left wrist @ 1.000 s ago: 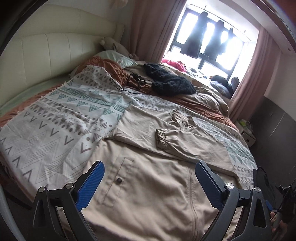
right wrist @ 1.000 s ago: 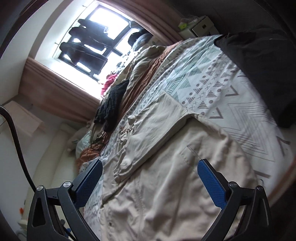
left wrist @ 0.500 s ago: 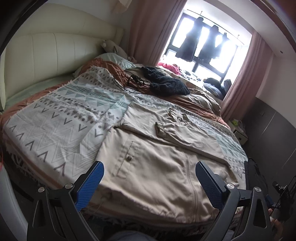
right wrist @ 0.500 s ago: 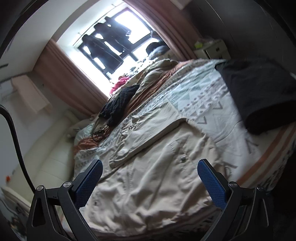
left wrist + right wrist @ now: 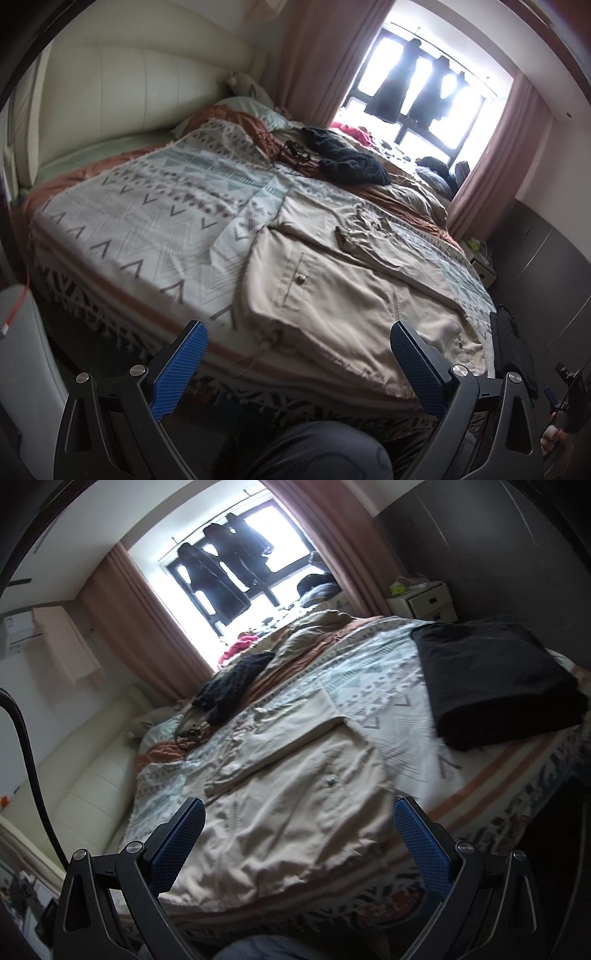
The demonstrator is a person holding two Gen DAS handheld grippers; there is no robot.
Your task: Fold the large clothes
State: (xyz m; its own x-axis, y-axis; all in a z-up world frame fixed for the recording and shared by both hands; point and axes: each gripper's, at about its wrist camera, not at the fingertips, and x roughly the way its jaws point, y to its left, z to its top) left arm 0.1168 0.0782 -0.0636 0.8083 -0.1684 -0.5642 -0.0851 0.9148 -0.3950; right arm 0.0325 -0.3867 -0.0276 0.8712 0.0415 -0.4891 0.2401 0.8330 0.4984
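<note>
1. Left tongs (image 5: 299,363) and right tongs (image 5: 299,843) both spread wide, holding nothing, off the bed's foot edge.
2. Beige jacket (image 5: 343,295) lies on the patterned bedspread (image 5: 155,221), sleeves folded across.

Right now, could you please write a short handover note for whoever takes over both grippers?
Left gripper: open, empty, off the near bed edge.
Right gripper: open, empty, likewise.
The beige jacket lies flat on the patterned bedspread, sleeves already folded across the body. A folded black garment sits on the bed's right side.
Left: fold the jacket body from the hem upward, then set it aside.
</note>
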